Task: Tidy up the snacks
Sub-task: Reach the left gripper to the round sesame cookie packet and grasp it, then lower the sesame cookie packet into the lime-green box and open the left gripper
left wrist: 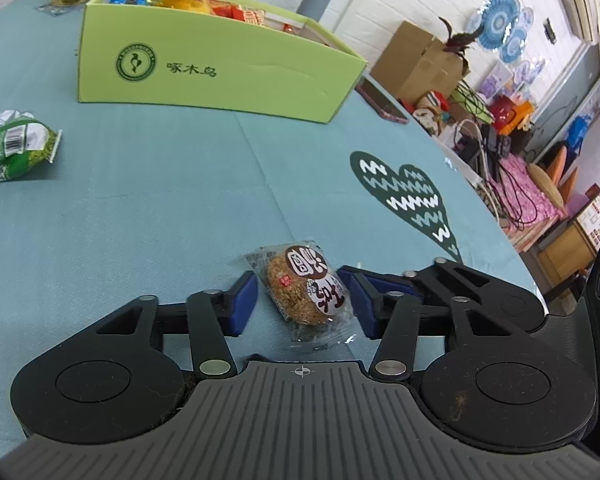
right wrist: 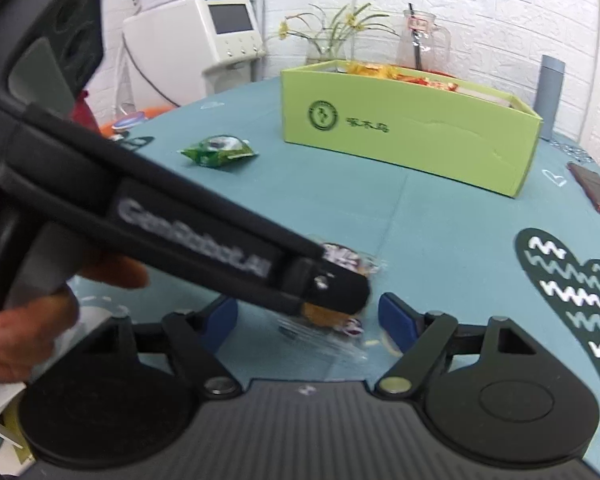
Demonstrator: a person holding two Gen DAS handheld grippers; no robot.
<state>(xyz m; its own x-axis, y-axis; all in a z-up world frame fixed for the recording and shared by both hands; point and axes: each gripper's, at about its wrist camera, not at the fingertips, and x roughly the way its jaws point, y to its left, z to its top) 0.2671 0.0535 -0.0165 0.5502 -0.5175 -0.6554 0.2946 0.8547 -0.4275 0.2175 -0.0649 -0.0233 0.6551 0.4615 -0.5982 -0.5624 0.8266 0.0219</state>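
Note:
A sesame cake snack (left wrist: 306, 290) in a clear wrapper lies on the teal tablecloth between the open jaws of my left gripper (left wrist: 304, 300), with gaps on both sides. In the right wrist view the left gripper's body crosses the frame and hides most of that snack (right wrist: 340, 258). My right gripper (right wrist: 312, 322) is open and low over the table, just behind the same snack. A green snack packet (left wrist: 14, 150) lies to the left; it also shows in the right wrist view (right wrist: 218, 151). The light green box (left wrist: 216, 68) holds several snacks at the back (right wrist: 412, 136).
A red phone (left wrist: 382, 100) lies right of the box near the table edge (right wrist: 596, 194). A grey bottle (right wrist: 550, 96), a glass jug (right wrist: 422, 40) and a flower vase (right wrist: 326, 46) stand behind the box. A dark heart print (left wrist: 408, 200) marks the cloth at the right.

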